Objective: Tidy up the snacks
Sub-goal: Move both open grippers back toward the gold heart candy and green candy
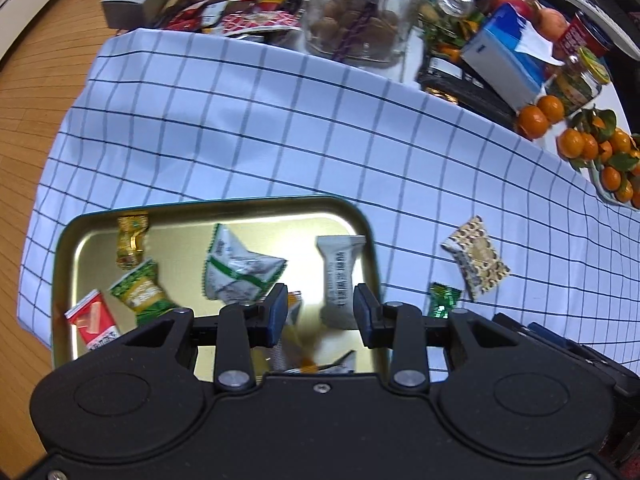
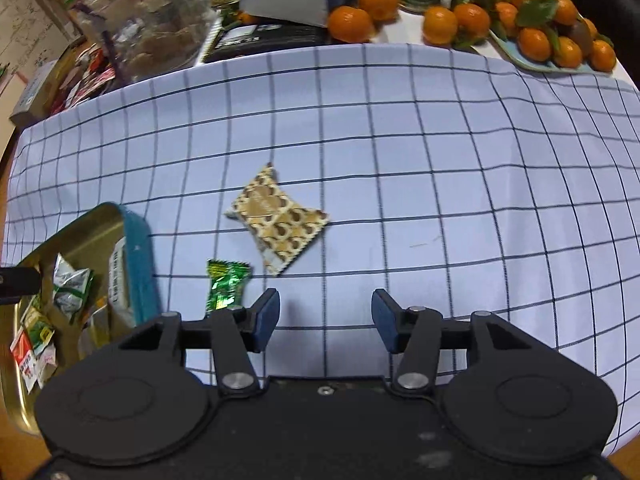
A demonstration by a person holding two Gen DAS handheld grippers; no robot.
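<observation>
We hold the left gripper [image 1: 321, 312] half open and empty over the gold metal tin [image 1: 216, 204], low in its view. The right gripper [image 2: 326, 320], empty, has nothing between its jaws. Two snacks lie on the checked cloth [image 2: 440, 160]: a brown patterned flat packet [image 2: 278, 222] mid-frame, and a small green foil-wrapped candy [image 2: 225, 286] lower left. Both look light, crinkly and slippery; we'd pinch across their middles.

left gripper [image 1: 321, 311] jaws apart, right gripper [image 2: 326, 320] jaws apart
</observation>
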